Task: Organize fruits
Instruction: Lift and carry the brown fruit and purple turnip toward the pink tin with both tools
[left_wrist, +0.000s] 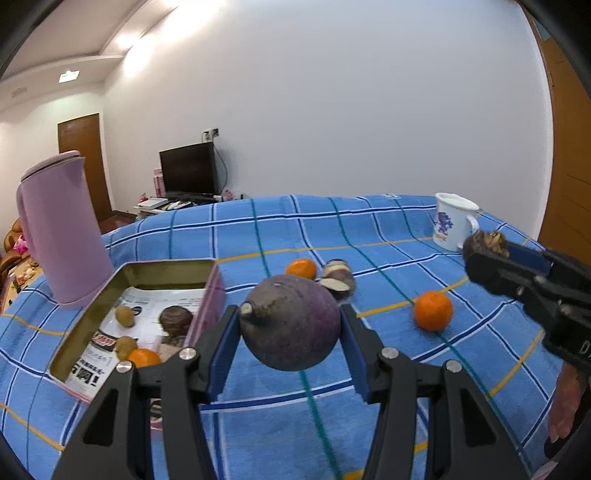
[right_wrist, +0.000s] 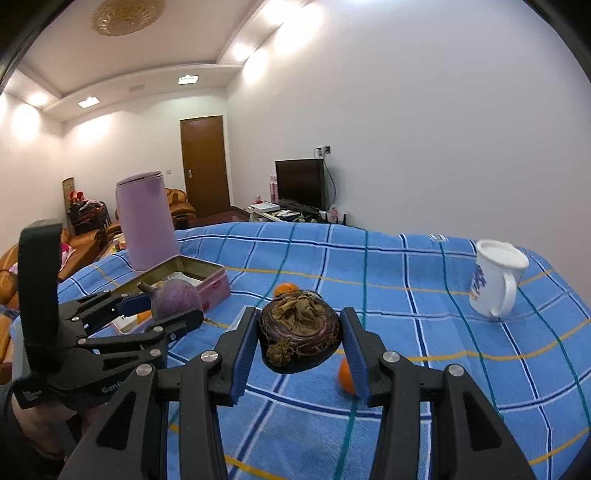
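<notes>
My left gripper (left_wrist: 290, 334) is shut on a big round purple fruit (left_wrist: 290, 321) and holds it above the blue checked cloth, just right of the open tin box (left_wrist: 210, 280). The box holds two small brown fruits, a dark round fruit (left_wrist: 175, 319) and an orange (left_wrist: 144, 357). My right gripper (right_wrist: 299, 341) is shut on a dark wrinkled fruit (right_wrist: 299, 332) above the cloth; it also shows in the left wrist view (left_wrist: 484, 254). Two oranges (left_wrist: 433, 310) (left_wrist: 301, 268) and purple fruit pieces (left_wrist: 338, 278) lie on the cloth.
A tall pink kettle (left_wrist: 59, 229) stands behind the box at the left. A white mug (left_wrist: 452, 221) stands at the far right of the cloth-covered table (left_wrist: 369, 236). A TV and a door are in the room behind.
</notes>
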